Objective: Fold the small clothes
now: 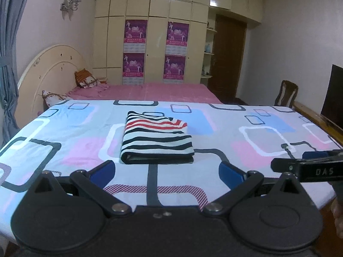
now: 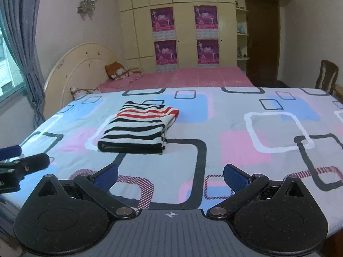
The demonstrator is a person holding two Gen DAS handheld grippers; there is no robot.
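Observation:
A striped garment (image 1: 156,138) in black, white and red lies folded into a neat rectangle on the patterned sheet (image 1: 257,132); the right wrist view shows the same garment (image 2: 139,128) left of centre. My left gripper (image 1: 167,174) hovers just in front of its near edge, open, blue pads wide apart and empty. My right gripper (image 2: 170,178) is open too, holding nothing, to the right of the garment and nearer the sheet's front edge. Each gripper shows in the other's view: the right gripper (image 1: 308,167) at the right edge, the left gripper (image 2: 19,162) at the left edge.
The patterned sheet (image 2: 246,132) covers a wide flat surface. Behind it lies a pink bed (image 1: 150,91) with pillows (image 1: 85,79) and a round headboard (image 1: 49,72). A wardrobe with posters (image 1: 154,49) fills the back wall. A wooden chair (image 1: 286,94) and a dark screen (image 1: 333,94) stand at right.

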